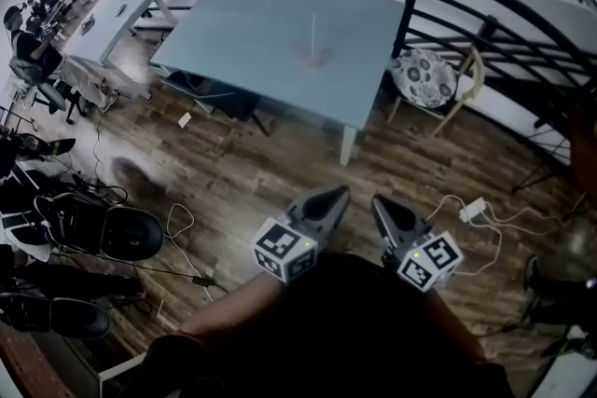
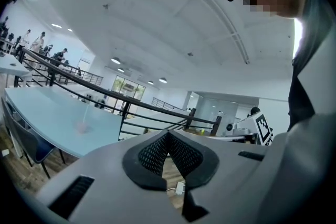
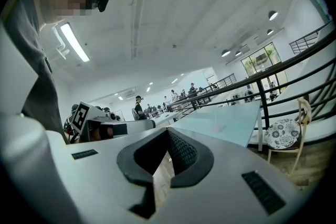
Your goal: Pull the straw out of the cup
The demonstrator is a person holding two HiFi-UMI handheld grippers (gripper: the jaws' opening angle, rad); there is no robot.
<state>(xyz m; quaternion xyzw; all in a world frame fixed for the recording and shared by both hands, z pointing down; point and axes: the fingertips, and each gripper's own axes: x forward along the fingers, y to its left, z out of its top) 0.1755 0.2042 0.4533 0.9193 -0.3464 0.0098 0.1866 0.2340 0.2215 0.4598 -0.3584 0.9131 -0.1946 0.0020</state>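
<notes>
Cup (image 1: 311, 61) upright on pale blue table (image 1: 247, 23); straw (image 1: 313, 31) stands in it. Left gripper (image 1: 334, 196), right gripper (image 1: 382, 202): jaws pressed together, nothing between, well apart from cup.

The left gripper (image 1: 328, 199) and the right gripper (image 1: 385, 206) sit side by side, slightly apart, low in the centre of the head view. Both point towards the top of the frame. Each has its jaws closed together with nothing between them. The left forearm (image 1: 229, 312) runs down to the lower edge.
</notes>
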